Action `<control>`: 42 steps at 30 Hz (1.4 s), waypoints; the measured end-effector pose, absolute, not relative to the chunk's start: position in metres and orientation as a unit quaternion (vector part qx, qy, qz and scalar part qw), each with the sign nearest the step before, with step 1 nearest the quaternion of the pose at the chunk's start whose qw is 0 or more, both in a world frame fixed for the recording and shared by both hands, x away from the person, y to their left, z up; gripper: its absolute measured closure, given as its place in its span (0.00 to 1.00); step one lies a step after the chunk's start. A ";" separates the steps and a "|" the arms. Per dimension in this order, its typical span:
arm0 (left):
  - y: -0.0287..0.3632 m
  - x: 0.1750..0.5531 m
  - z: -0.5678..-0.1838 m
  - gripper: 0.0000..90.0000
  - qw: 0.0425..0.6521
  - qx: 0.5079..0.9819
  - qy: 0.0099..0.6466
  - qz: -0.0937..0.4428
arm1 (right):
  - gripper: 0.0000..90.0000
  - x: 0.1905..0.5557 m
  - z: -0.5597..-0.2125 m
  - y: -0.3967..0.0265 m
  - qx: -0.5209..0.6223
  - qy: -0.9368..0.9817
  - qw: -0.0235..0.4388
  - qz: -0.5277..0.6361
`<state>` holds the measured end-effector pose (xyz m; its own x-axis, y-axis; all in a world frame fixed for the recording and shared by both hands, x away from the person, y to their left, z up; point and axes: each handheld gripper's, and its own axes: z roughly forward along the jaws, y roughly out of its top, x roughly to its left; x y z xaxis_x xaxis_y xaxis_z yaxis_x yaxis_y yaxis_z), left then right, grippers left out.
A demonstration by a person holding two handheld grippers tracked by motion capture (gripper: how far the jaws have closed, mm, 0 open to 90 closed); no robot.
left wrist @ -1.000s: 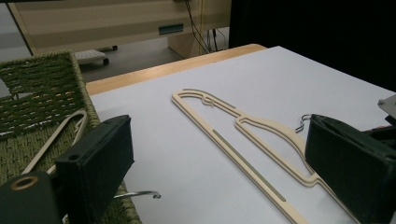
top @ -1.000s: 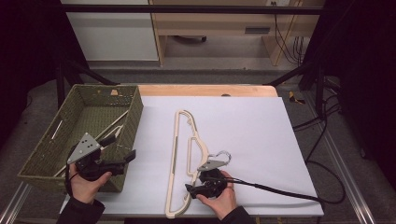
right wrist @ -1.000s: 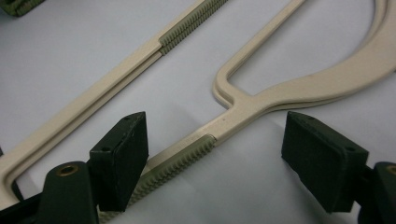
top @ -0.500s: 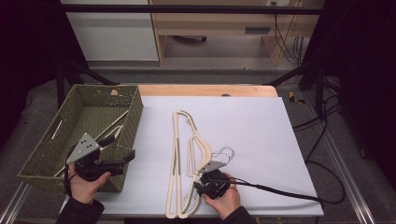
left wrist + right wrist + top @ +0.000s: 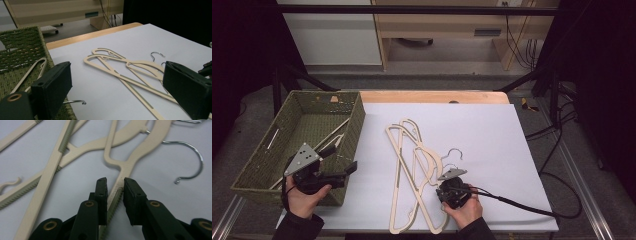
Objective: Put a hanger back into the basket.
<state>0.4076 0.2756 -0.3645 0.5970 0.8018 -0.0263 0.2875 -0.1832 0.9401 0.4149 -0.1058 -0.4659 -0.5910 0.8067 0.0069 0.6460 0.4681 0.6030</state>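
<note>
**Basket holds hangers; more lie crossed on desk**

The woven green rectangular basket [image 5: 259,165] holds cream plastic hangers [image 5: 332,132], partly hidden. The left gripper [image 5: 351,167] has its jaws wide. On the white desk [image 5: 492,135], the right gripper [image 5: 115,185] has its jaws narrow around a crossed cream hanger's bar [image 5: 125,168]; whether they touch it is unclear.

A white-topped table [image 5: 492,140] carries cream hangers [image 5: 412,170] and a woven basket [image 5: 357,117].

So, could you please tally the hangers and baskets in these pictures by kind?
Cream hangers on the white sheet: 2
Cream hangers in the basket: at least 1; the rest is hard to tell
Green woven basket: 1
Total: at least 4
</note>
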 end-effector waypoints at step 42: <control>0.205 0.421 -0.368 0.13 0.503 0.768 0.345 0.192 | 0.89 0.414 -0.444 -0.146 0.401 0.837 0.120 0.352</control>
